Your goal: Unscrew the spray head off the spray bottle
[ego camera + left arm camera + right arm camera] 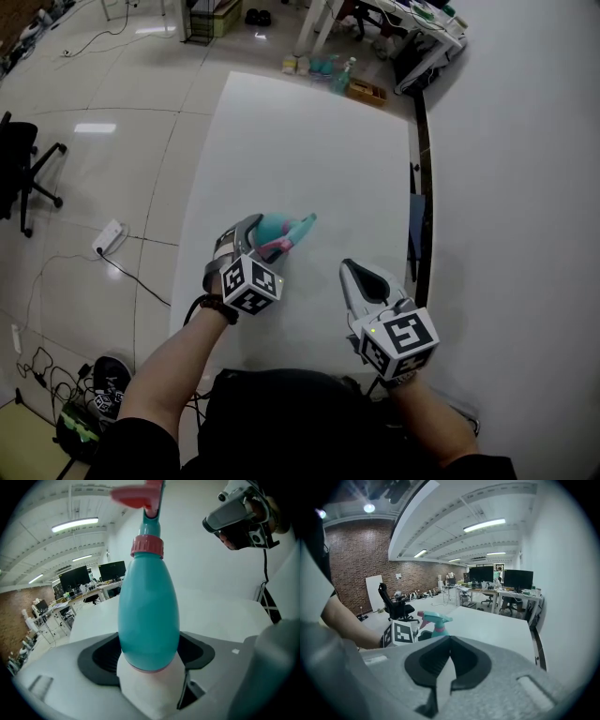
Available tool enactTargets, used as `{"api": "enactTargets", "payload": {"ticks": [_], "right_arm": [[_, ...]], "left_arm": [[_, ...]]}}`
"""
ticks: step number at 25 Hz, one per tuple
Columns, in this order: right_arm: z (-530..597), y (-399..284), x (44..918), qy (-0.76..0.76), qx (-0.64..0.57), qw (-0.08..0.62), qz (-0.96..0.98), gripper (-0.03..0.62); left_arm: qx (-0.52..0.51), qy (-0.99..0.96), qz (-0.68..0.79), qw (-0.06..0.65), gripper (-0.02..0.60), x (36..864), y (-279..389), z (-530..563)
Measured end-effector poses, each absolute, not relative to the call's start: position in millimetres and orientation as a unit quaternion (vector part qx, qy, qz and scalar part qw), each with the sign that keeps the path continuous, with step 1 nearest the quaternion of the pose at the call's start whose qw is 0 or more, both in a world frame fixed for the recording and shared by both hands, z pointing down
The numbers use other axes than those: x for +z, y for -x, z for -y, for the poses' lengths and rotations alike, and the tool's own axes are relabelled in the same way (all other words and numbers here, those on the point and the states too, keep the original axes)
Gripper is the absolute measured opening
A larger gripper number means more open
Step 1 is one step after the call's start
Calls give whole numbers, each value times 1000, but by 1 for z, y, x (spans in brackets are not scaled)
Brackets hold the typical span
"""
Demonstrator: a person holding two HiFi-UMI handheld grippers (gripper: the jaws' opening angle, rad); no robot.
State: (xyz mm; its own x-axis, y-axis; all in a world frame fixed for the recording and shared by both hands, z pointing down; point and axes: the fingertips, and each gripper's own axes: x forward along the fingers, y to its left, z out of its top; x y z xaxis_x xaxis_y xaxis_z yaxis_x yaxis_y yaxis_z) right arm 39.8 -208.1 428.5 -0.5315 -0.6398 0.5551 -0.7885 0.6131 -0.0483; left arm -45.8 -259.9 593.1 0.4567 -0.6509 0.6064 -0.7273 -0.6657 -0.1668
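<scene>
The right tool (450, 641), jaws pressed together and empty, hangs well apart from the spray bottle (149, 606). The left tool (149, 657) stands wide around the bottle's lower body, pads apparently against its smooth, rounded sides, with the bottle upright on the bench (309, 141). Twisting the pink collar (147, 545) under the spray head (151, 522) may spin or tip the bottle in that low grip.

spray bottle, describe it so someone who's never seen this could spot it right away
On the big white table, find the left gripper near the front edge. The spray bottle sits between its jaws: a teal pear-shaped body with a pink collar and pink trigger, while the grey right gripper beside it is empty.
</scene>
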Motion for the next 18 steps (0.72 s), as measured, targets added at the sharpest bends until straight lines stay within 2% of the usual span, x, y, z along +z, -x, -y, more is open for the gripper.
{"api": "enactTargets", "payload": {"ticks": [12, 14, 18], "right_arm": [[201, -53, 425, -399, 233, 200, 864, -8], [200, -54, 423, -390, 256, 188, 865, 68], [196, -56, 420, -368, 334, 141, 856, 114]], "left_arm": [[393, -825, 405, -18, 390, 573, 52, 238], [401, -820, 406, -32, 390, 569, 52, 237], [413, -810, 411, -65, 390, 555, 48, 232]]}}
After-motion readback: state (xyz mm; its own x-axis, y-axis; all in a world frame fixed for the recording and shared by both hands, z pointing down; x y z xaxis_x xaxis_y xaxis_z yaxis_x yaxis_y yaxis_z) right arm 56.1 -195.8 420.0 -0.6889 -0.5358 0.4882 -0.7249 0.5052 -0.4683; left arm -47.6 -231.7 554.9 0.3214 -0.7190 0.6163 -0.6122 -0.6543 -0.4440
